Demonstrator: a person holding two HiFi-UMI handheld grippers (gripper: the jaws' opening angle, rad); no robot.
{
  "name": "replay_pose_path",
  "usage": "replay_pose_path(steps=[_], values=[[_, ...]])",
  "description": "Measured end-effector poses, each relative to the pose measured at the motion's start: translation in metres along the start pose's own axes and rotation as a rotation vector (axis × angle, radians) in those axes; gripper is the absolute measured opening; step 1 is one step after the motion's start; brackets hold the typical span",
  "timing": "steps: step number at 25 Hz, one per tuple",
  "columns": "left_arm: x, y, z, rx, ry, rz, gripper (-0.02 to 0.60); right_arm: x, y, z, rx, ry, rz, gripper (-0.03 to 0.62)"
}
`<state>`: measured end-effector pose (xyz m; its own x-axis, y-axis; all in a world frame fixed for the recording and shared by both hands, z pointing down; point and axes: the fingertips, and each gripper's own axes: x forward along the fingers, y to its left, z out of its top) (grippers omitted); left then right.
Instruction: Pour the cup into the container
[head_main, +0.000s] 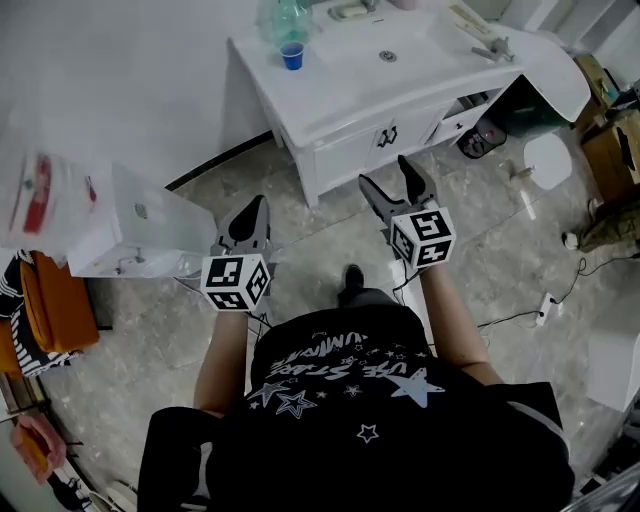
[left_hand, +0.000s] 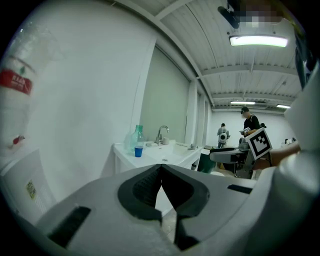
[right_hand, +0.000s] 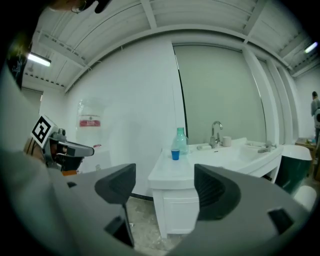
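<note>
Standing well back from the counter (head_main: 350, 90), so judging this as the approach step, with no grasp or pouring begun. Holding the left gripper (head_main: 255, 207) with jaws pressed together on nothing, and the right gripper (head_main: 388, 172) with jaws spread wide and empty. Finding the cup (head_main: 291, 55) upright at 12 o'clock in the head view, on the counter's corner, with the container (head_main: 283, 20) just beside it at its 12 o'clock. Next, likely closing the gap, slipping the open right jaws round the cup without nudging the container, squeezing gently, then lifting and tipping over the container's mouth; cannot tell how full the cup is.
</note>
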<state>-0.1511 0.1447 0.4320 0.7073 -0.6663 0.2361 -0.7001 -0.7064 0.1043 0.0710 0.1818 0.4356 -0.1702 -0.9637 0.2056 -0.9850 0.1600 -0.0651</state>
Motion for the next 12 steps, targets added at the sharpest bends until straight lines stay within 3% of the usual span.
replay_pose_path(steps=[8, 12], values=[[0.026, 0.000, 0.014, -0.034, -0.032, 0.165, 0.011, 0.033, -0.052, 0.001, 0.000, 0.025, 0.113, 0.393], [0.027, 0.000, 0.012, -0.041, -0.016, 0.209, 0.011, 0.045, -0.066, -0.001, 0.012, 0.039, 0.138, 0.393]])
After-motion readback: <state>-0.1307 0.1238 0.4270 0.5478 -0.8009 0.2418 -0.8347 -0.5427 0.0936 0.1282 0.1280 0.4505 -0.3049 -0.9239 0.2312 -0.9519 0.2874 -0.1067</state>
